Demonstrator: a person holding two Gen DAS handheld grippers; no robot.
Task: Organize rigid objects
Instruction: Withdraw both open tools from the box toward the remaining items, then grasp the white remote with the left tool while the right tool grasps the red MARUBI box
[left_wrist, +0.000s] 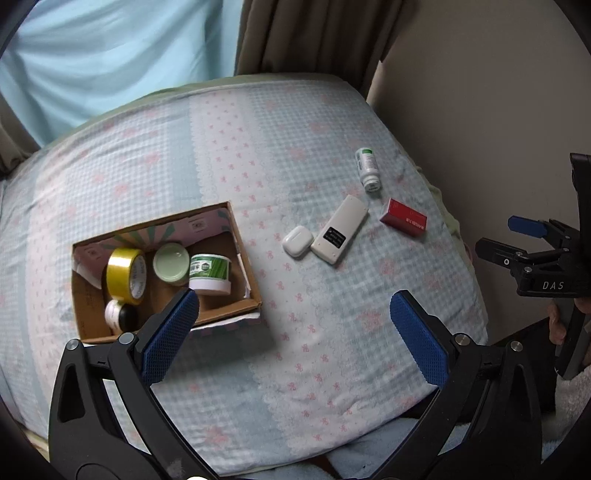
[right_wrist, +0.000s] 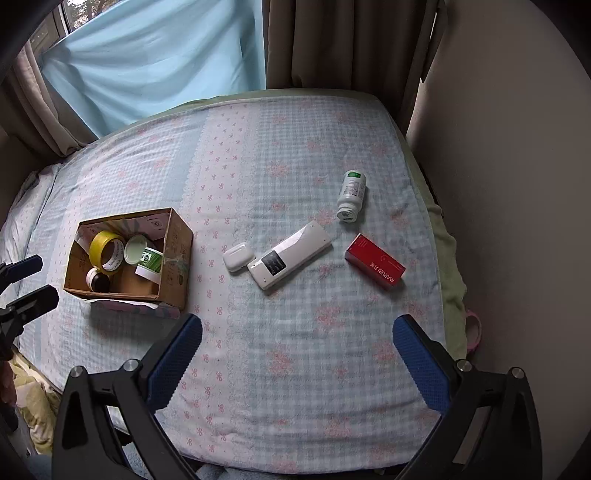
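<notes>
We're in a home bedroom here: a bed (right_wrist: 295, 369) spread with a pale blue checked sheet dotted with pink bows fills the view. Behind it hang brown curtains (right_wrist: 351, 40) and a light blue drape (right_wrist: 155, 55) across a window (right_wrist: 79, 13), with a plain cream wall (right_wrist: 517, 184) alongside. Household bits lie on the sheet: a remote control (right_wrist: 290, 254), an earbud case (right_wrist: 238, 256).

My left gripper (left_wrist: 291, 328) hides the cardboard box's (left_wrist: 242, 243) near corner; the small dark jar (left_wrist: 120, 314) sits half behind the tape roll (left_wrist: 127, 275); the bottle's (right_wrist: 351, 195) label is too small to read.
</notes>
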